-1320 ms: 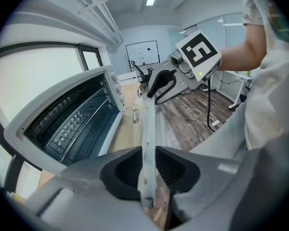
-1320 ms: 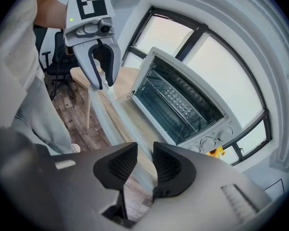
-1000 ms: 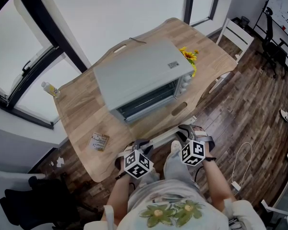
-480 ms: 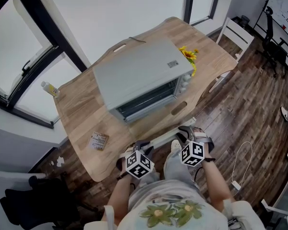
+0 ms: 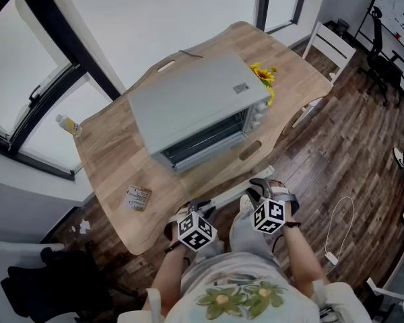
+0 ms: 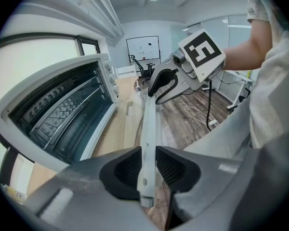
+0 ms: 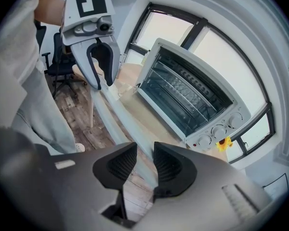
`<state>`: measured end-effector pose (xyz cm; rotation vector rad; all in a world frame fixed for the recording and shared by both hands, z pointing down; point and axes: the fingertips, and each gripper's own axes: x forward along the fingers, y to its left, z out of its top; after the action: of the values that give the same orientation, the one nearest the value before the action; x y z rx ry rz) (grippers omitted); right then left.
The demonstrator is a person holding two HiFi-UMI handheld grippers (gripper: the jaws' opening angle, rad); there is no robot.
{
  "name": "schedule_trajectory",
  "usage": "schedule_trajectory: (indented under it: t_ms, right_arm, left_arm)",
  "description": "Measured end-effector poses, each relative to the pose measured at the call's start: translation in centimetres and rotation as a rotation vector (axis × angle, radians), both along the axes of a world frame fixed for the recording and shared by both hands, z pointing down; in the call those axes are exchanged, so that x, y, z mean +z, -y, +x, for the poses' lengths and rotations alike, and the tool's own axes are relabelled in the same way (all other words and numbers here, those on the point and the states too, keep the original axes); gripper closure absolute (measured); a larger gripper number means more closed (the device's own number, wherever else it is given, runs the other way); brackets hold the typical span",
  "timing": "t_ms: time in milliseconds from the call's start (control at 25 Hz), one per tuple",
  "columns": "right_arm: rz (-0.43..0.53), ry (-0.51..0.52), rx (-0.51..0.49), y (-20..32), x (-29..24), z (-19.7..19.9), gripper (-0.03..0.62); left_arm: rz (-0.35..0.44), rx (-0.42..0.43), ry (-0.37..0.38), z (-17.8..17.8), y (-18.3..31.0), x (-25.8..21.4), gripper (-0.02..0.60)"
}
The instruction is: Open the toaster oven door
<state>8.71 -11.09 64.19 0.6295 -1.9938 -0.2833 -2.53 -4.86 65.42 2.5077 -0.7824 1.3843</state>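
Now, toaster oven (image 5: 195,103): stands mid-frame in the head view on the wooden table (image 5: 114,147), with its open mouth toward the lower part of the frame. Its racks show in both gripper views.
Door: swung down toward the person, so the opening itself looks done.
Door handle (image 5: 230,191): a pale bar at the table's near edge. Its long axis runs from lower left to upper right of the head view, from one pair of tongs to the other.
Left tongs (image 6: 148,170): closed on the bar's left end, with a pad against each side.
Right tongs (image 7: 144,165): opening, with a clear gap between the pads. The bar runs into that gap but is not pinched.
Key relation: the bar stretches lengthwise from each pair of tongs toward the other. Only the left grips it, so letting go probably falls to that side.
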Motion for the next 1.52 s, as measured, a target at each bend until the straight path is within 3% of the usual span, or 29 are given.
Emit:
schedule_trajectory:
  t_ms: [1520]
  right_arm:
    - [-0.098,-0.019,-0.006,-1.2,3.9,0.5,0.476]
  left_arm:
    - [-0.089,0.008,0.029,0.6,-1.2,3.8,0.477]
